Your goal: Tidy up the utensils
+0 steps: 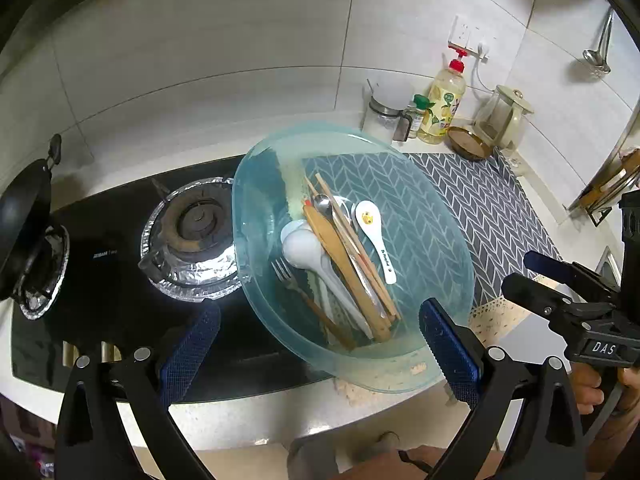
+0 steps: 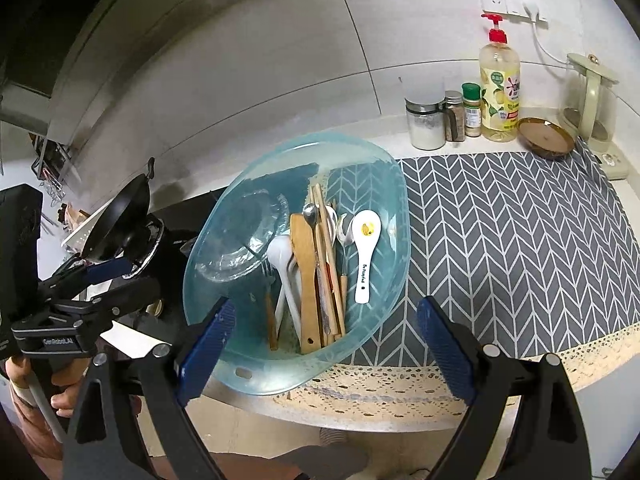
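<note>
Both our left gripper (image 1: 316,354) and right gripper (image 2: 324,346) gape wide, empty; that translucent blue plastic basin (image 2: 360,344) overhangs the counter edge, so a clumsy nudge could tip it.

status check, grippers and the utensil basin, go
Left gripper open, empty. Right gripper open, empty, at basin's near rim. Utensils piled in blue basin, untouched. Nothing blocking.

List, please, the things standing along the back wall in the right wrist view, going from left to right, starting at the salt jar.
Salt jar → dark spice jar → green-capped shaker → soap bottle → brown dish → kettle.
</note>
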`<action>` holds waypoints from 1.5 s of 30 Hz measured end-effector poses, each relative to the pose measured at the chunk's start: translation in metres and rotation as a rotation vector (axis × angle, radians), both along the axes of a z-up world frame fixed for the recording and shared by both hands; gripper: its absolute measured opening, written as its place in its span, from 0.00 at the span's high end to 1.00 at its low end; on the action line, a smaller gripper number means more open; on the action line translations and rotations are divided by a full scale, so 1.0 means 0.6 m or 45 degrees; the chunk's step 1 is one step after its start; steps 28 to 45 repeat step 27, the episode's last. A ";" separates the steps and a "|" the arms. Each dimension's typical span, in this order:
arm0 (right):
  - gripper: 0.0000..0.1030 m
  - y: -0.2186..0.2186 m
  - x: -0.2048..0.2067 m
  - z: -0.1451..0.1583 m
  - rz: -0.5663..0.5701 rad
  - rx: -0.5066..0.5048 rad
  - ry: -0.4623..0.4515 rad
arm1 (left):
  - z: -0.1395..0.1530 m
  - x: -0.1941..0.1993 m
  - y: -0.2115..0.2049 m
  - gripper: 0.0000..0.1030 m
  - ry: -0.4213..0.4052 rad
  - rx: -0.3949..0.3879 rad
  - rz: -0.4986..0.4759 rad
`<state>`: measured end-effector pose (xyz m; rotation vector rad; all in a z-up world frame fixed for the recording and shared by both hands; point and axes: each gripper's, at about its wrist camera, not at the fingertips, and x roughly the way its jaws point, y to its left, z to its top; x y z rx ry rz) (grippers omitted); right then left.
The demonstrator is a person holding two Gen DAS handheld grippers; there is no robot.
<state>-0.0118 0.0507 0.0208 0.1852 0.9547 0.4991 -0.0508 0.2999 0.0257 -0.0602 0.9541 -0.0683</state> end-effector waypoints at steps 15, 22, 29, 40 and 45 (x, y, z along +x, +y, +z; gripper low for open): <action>0.13 0.006 0.001 0.000 0.028 0.002 -0.026 | 0.000 0.002 0.002 0.04 -0.007 -0.026 0.013; 0.13 0.010 0.003 -0.003 0.049 -0.002 -0.015 | -0.001 0.002 -0.005 0.04 0.014 -0.013 0.025; 0.13 0.012 0.007 -0.005 0.039 -0.006 0.005 | -0.002 0.002 -0.009 0.04 0.030 -0.012 0.037; 0.13 0.012 0.007 -0.005 0.039 -0.006 0.005 | -0.002 0.002 -0.009 0.04 0.030 -0.012 0.037; 0.13 0.012 0.007 -0.005 0.039 -0.006 0.005 | -0.002 0.002 -0.009 0.04 0.030 -0.012 0.037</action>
